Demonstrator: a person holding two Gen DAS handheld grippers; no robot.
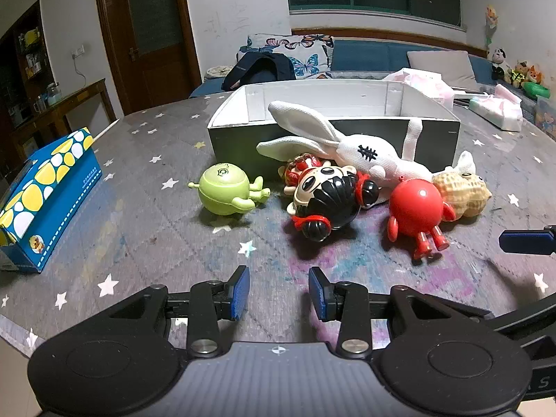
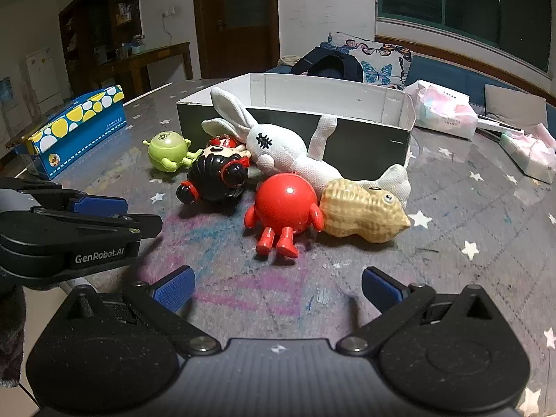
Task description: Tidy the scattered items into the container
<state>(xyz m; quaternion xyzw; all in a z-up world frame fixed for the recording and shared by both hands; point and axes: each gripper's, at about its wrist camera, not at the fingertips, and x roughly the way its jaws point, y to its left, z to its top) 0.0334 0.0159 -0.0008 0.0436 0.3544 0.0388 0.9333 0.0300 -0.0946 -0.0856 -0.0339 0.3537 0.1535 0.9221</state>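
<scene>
Toys lie on tabletop (image 1: pixel 139 215) just near of box (image 1: pixel 333 132): L to R green ball toy (image 1: pixel 226 187), black-haired doll (image 1: pixel 326 201), white plush rabbit (image 1: pixel 365 156) w/ long axis L-R, ears pointing left, red ball toy (image 1: pixel 415 208), peanut toy (image 1: pixel 465 187). Left gripper (image 1: pixel 279 290) and right gripper (image 2: pixel 277 290) both agape, holding nothing.

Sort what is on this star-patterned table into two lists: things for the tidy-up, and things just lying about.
For the job:
open white-lined cardboard box
white plush rabbit
green round plastic figure
black-haired doll head
red round plastic figure
tan peanut-shaped toy
small red toy behind the doll head, mostly hidden

Lying about:
blue tissue box with yellow and white spots
pink-and-white tissue packs
</scene>
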